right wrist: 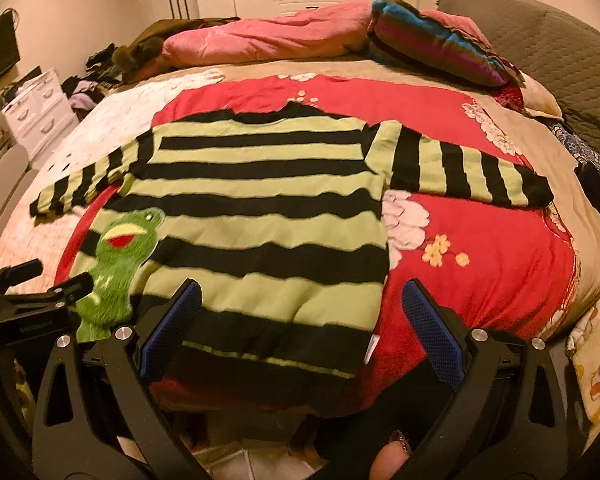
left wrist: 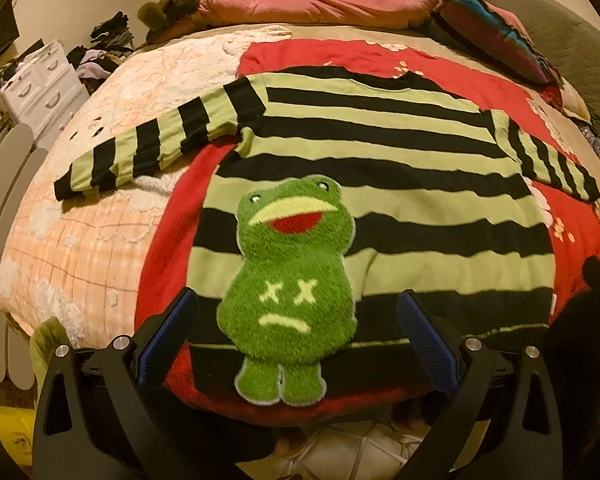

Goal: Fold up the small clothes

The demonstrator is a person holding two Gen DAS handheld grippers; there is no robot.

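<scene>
Pre-fold: striped sweater (right wrist: pixel 260 216) flat, unfolded.
Left gripper (left wrist: pixel 296 336), right gripper (right wrist: pixel 300 332) both agape, empty, at near hem; next, grab hem corners.

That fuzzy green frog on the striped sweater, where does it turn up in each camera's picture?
Left wrist view: the frog patch sits low in the centre, between the open left gripper fingers.
Right wrist view: the frog patch is at the lower left, partly behind the left gripper, and well left of the open right gripper.
Shared landmark: the pink duvet bunched at the far end of the bed.
</scene>
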